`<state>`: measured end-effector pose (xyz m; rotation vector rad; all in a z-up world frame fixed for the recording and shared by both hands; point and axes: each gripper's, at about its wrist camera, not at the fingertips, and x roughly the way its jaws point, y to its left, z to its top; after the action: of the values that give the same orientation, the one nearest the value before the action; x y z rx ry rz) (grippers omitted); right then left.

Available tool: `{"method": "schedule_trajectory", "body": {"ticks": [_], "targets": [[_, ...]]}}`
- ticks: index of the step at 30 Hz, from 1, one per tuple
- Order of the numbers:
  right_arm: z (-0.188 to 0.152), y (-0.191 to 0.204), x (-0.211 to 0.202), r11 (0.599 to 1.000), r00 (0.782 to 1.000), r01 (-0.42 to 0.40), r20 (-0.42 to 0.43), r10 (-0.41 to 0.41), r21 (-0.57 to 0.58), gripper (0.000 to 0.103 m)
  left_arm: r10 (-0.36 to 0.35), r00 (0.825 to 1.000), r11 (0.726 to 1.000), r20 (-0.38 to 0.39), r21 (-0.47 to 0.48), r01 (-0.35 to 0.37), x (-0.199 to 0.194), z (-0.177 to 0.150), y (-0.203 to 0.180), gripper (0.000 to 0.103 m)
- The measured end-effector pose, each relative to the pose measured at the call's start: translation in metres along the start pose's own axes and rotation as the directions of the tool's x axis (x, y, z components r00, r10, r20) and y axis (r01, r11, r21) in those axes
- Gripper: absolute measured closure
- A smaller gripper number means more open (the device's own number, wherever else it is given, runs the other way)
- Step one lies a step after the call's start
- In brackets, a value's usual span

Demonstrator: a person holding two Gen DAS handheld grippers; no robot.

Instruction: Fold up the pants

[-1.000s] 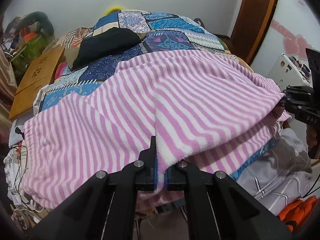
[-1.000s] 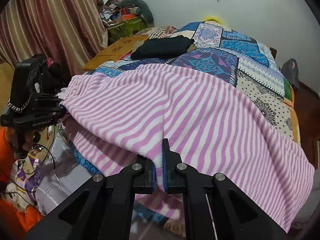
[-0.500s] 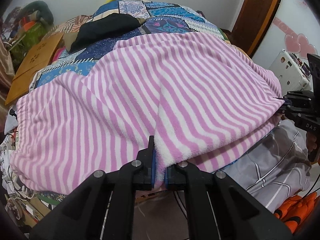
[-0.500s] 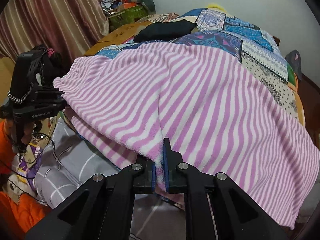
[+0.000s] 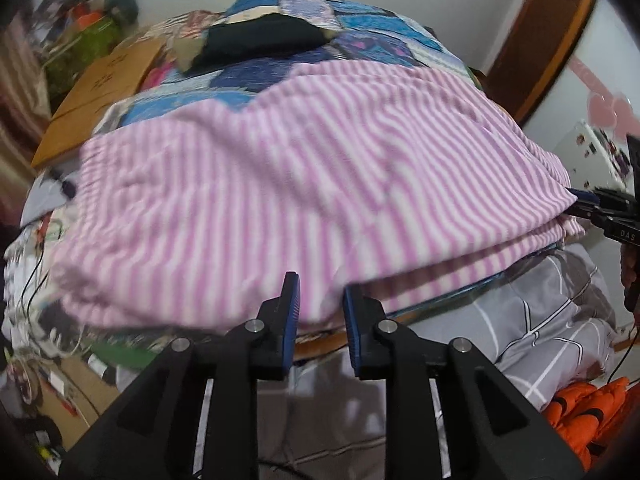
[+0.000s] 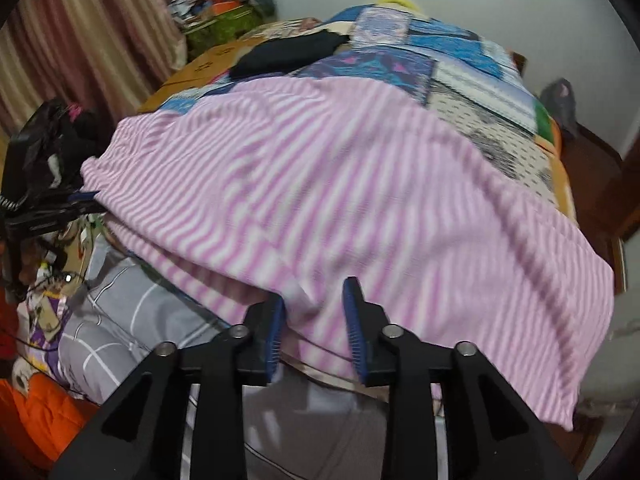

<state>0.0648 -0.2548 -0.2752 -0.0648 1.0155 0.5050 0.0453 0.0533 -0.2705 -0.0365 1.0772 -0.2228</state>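
Released now, striped pink pants (image 5: 304,184) lie folded double.

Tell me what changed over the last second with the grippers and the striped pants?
Both the left gripper and right gripper have just been opening, letting go of the pants; the folded edge has dropped onto the bed, still between the pads. The quilt stayed put.

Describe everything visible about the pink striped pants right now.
The pink striped pants are fleecy, pink-and-white striped, folded over in a doubled layer on the patchwork bedspread, their near edge at the bed's edge. The left tongs and right tongs have just been opening; the near edge lies between the blue pads, no longer pinched. The frames are motion-blurred.
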Motion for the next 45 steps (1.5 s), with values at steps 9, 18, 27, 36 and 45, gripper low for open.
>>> {"method": "schedule_trajectory", "body": {"ticks": [9,18,27,36,45], "targets": [[0.030,-0.009,-0.031,0.999,0.996,0.052,0.077,-0.052,-0.001,0.075,0.104,0.989,0.987,0.102,-0.131,-0.091,-0.050,0.013,0.062,0.081],[0.102,0.023,-0.017,0.994,0.990,0.017,0.141,-0.001,-0.110,0.071,0.185,0.973,0.958,0.142,-0.245,-0.146,-0.039,0.068,0.129,0.062],[0.187,0.070,0.070,0.972,0.992,-0.076,0.078,0.095,-0.224,0.071,0.178,0.984,0.938,0.012,-0.305,-0.166,0.030,0.100,0.186,0.061],[0.243,0.110,0.176,0.944,0.982,-0.177,-0.108,0.153,-0.278,0.071,0.110,0.994,0.951,-0.020,-0.289,-0.111,0.063,0.101,0.196,0.072],[0.238,0.137,0.223,0.915,0.965,-0.201,-0.231,0.124,-0.350,0.081,0.176,0.983,0.956,0.042,-0.246,-0.161,0.052,0.102,0.186,0.092]]}}
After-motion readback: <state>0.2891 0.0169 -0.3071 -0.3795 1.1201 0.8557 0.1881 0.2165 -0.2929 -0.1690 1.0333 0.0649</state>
